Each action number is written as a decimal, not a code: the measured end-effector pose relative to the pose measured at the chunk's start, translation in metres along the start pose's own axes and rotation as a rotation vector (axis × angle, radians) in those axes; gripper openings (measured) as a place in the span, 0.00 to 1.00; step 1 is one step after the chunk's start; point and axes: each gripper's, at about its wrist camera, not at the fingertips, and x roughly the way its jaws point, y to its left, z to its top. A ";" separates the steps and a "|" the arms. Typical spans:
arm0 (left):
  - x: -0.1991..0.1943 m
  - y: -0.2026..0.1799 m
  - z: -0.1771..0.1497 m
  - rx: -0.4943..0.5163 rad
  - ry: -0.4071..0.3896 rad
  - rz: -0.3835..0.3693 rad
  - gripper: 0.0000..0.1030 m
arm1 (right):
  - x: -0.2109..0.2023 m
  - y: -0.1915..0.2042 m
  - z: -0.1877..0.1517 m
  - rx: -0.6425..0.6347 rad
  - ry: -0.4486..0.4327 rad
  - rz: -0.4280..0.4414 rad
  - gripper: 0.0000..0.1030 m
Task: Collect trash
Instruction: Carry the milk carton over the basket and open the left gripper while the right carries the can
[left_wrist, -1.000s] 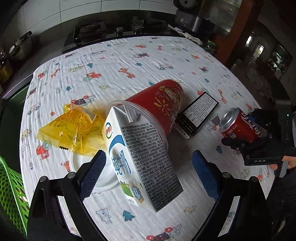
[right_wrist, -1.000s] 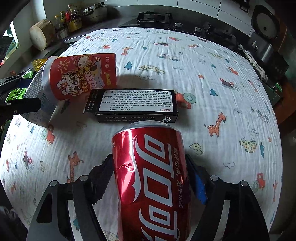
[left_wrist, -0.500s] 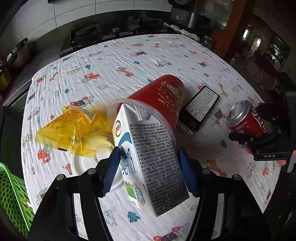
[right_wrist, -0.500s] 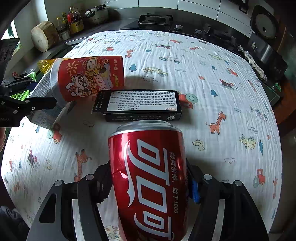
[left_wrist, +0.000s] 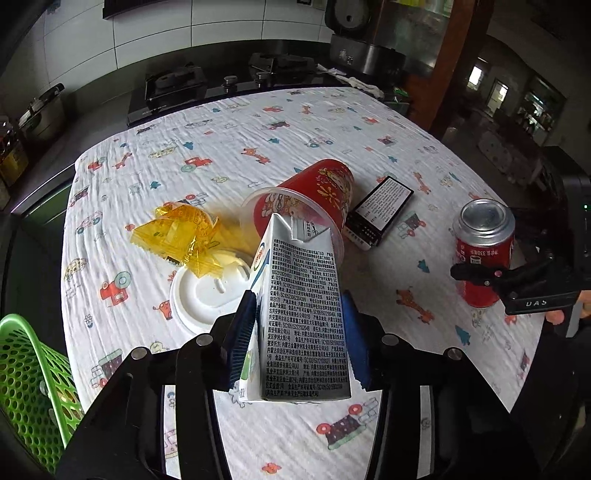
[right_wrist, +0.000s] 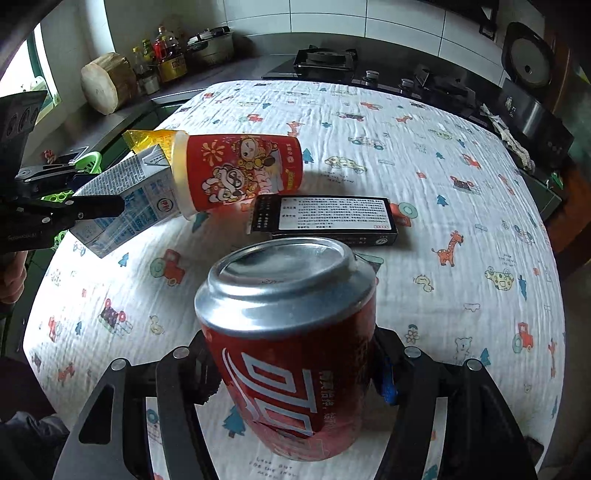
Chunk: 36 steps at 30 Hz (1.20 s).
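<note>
Since a second ago my left tongs (left_wrist: 299, 332) have clamped and raised the milk carton (left_wrist: 301, 314), my right tongs (right_wrist: 295, 373) hold the can (right_wrist: 291, 347), and the green basket (left_wrist: 22, 365) lies nearest my left.

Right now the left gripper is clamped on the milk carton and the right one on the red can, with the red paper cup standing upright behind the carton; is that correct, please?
Nearly. The red paper cup lies on its side, as the left wrist view shows. The left gripper does clamp the milk carton, and the right gripper the red can.
</note>
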 end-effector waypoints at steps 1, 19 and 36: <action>-0.005 0.002 -0.003 -0.001 -0.007 -0.003 0.44 | -0.002 0.005 0.000 -0.005 -0.005 0.005 0.60; -0.117 0.126 -0.073 -0.198 -0.162 0.143 0.44 | -0.012 0.114 0.040 -0.163 -0.063 0.108 0.60; -0.128 0.298 -0.161 -0.545 -0.090 0.313 0.44 | 0.015 0.249 0.113 -0.308 -0.094 0.246 0.60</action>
